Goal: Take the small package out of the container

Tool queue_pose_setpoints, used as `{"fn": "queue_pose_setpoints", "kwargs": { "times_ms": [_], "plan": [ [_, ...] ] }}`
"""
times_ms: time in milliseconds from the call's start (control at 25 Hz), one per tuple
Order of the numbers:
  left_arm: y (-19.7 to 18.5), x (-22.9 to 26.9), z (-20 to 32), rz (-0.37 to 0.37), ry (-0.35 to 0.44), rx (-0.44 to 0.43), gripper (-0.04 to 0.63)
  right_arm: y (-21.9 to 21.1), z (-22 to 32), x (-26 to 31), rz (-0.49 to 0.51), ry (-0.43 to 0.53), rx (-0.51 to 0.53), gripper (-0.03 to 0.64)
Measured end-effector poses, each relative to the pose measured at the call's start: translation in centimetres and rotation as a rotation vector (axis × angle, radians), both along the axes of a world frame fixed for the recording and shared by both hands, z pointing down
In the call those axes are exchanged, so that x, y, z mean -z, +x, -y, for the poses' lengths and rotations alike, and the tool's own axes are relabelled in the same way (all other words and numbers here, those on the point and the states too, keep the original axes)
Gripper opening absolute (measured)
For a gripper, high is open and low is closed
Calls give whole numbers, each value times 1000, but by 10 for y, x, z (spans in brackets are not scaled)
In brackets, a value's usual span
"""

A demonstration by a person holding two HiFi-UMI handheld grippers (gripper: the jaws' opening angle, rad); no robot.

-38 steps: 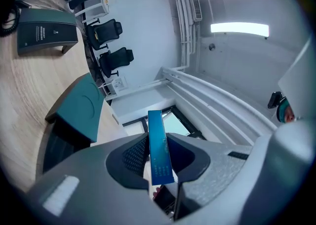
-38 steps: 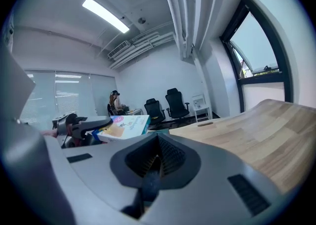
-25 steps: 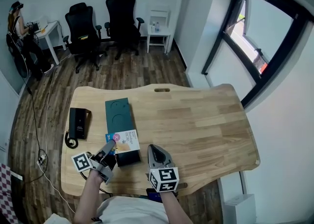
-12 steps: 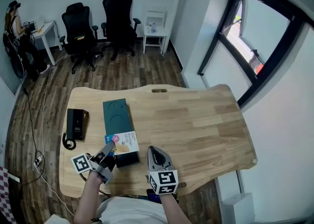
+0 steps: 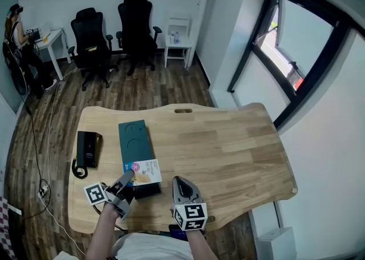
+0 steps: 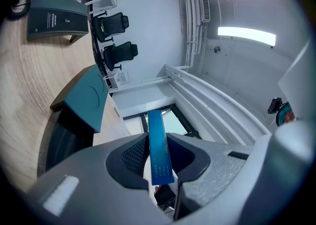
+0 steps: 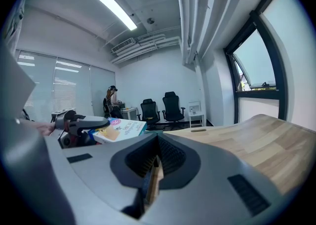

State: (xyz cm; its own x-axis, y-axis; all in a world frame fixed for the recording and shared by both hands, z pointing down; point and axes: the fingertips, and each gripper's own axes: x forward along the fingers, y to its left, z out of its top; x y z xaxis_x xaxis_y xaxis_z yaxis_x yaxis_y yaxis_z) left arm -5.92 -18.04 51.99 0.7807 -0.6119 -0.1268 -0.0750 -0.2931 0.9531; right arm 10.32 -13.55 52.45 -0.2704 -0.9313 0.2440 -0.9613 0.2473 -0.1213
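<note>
Nearest me, my right gripper [image 5: 181, 183] hangs over the near edge of the tabletop [image 5: 228, 145], its jaws together with nothing between them. Just to its left, my left gripper [image 5: 128, 178] has its jaws clamped on one edge of the package [image 5: 146, 169]. In the left gripper view that edge is a blue strip standing between the pads, with a few lines of small white print that I cannot read. The package's face is white with a pink round mark, a tan picture and rows of blue lettering, too small for me to make out in any view. It is held tilted, up off the tabletop, over the far end of the dark box [image 5: 147, 190] and the near end of the teal lid [image 5: 133, 138], which shows faint circle outlines. Left of the lid lies a black device [image 5: 89, 148] with a coiled cord; its pale print is illegible. Beyond the tabletop stand two black chairs [image 5: 91, 39], a white side table [image 5: 177, 36] and a person [image 5: 14, 25] at a desk in the far left corner
</note>
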Motion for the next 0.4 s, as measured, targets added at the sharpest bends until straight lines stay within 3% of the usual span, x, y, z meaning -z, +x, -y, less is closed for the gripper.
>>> {"fn": "queue_pose_setpoints", "kwargs": {
  "times_ms": [400],
  "plan": [
    [-4, -3, 6, 0, -1, 8, 91, 5, 9, -4, -6, -6, -7, 3]
  ]
}}
